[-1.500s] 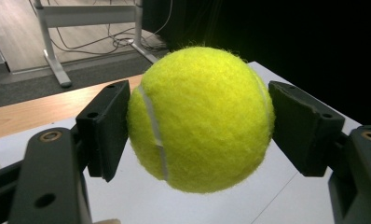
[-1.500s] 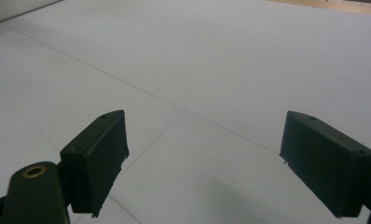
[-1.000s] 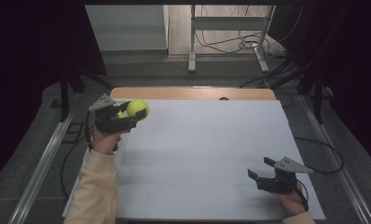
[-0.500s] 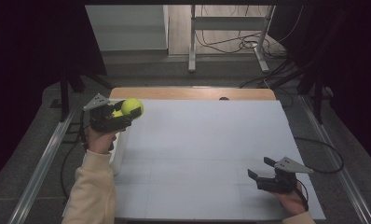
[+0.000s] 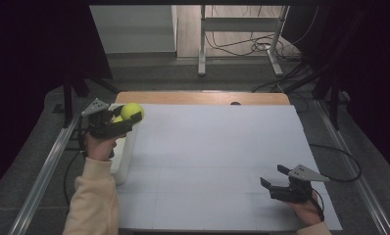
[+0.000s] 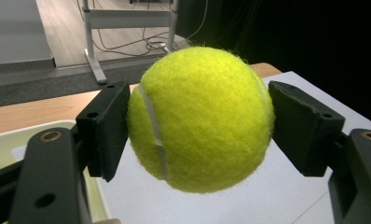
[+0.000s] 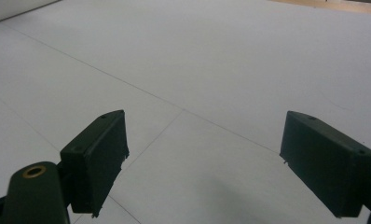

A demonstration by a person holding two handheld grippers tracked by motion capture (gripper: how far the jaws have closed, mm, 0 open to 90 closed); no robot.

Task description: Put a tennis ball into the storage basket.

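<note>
At the far left of the counter point(image 5: 207, 147), which is covered in white sheeting, a person's left hand point(image 5: 99, 146) holds the left hand-held gripper point(image 5: 127, 122) raised above the surface. Its two black jaws are clamped on a fuzzy yellow-green tennis ball point(image 5: 132, 111), one jaw pressed into each side, so the ball hangs clear of the counter near the back left corner. In the left gripper view the ball point(image 6: 200, 119) sits squarely between the jaws, its white seam curving down the near side; the grip looks firm enough for carrying.

Directly below the ball lies a shallow white rectangular tray point(image 5: 124, 154) along the counter's left edge. Judging by this, the ball is either being lifted out of the tray or brought over to it. A second yellowish shape just behind the ball is too blocked by the gripper to identify, and the arm's cream sleeve point(image 5: 91, 200) covers much of the tray.

Moving right, the middle of the counter is bare sheeting. At the near right, the right hand-held gripper point(image 5: 274, 177) rests low with its jaws wide apart and nothing between them, apparently waiting. The hand behind it is partly cut off by the bottom edge.
</note>
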